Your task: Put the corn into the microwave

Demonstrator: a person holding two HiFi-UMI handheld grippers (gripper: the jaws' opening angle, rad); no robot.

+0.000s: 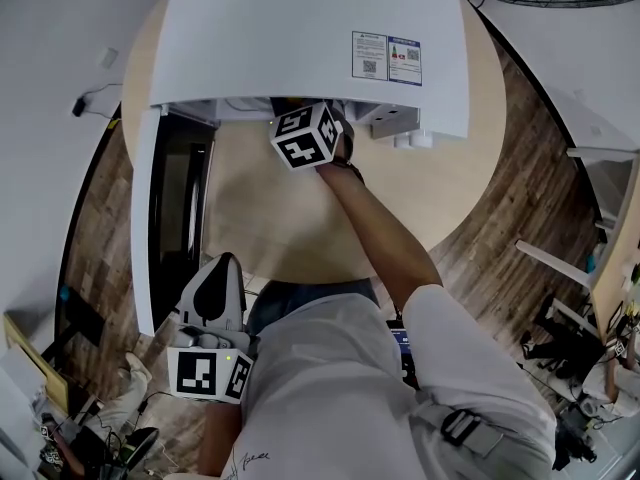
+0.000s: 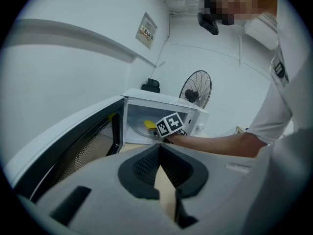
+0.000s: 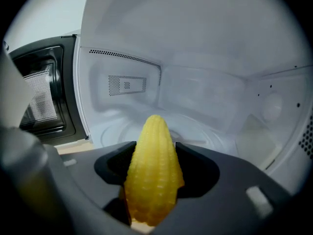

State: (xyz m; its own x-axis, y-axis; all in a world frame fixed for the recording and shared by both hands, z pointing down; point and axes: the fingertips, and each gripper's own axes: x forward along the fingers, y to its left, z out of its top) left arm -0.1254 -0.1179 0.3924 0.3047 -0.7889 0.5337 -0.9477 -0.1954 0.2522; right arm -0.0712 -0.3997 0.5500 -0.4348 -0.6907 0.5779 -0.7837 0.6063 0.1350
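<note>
**Corn inside the microwave, release still to come**

The microwave [image 1: 310, 38] stands at the far edge of the round tabletop [image 1: 300, 218], its door [image 1: 148, 218] swung open on the left. The right gripper [image 3: 154, 153] reaches into the cavity, jaws clamped on the corn [image 3: 151, 185], which points tip-first over the glass plate [image 3: 205, 131] and is not yet set down. The left gripper [image 2: 159, 168] hangs off the tabletop's near edge, jaws together and empty. The placing step is in hand. Next, I judge: lower the corn onto the plate, open the jaws, draw back clear of the door.

Soft even light, fisheye-warped edges, dark vignette corners.
</note>
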